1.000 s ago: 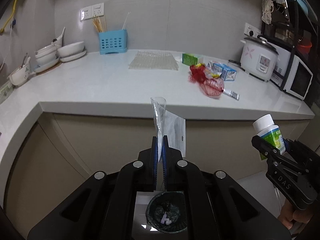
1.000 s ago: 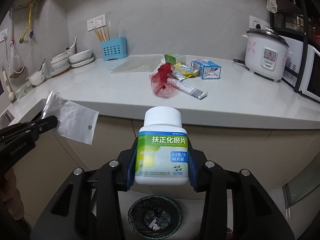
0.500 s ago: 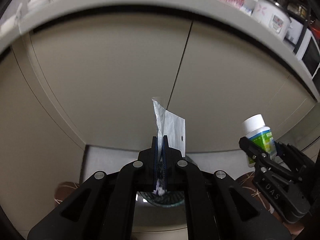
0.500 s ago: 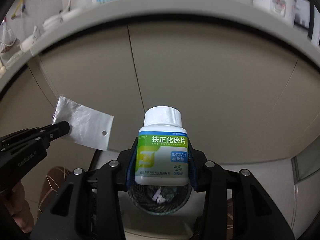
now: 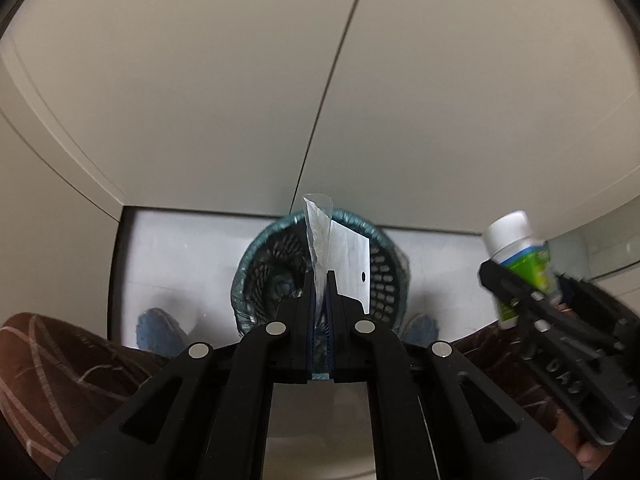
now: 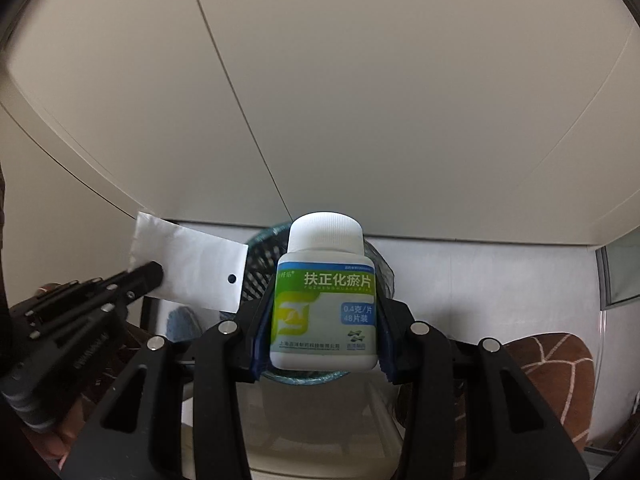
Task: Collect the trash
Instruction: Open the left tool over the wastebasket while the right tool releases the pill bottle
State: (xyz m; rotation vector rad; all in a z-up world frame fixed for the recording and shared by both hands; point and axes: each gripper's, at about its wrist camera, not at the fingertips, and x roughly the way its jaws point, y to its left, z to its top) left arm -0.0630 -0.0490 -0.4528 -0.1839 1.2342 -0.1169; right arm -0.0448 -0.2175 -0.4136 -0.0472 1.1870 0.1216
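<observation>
Both grippers have been lowered from bench height to the cabinet foot. The left gripper (image 5: pixel 319 280) is clamped on a clear plastic bag (image 5: pixel 344 256), the right gripper (image 6: pixel 320 312) on a pill bottle (image 6: pixel 325 296), above the mesh bin (image 5: pixel 384 276).

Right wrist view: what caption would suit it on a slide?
Right tongs grip a white-capped, green-labelled pill bottle above a dark mesh wastebasket.
</observation>
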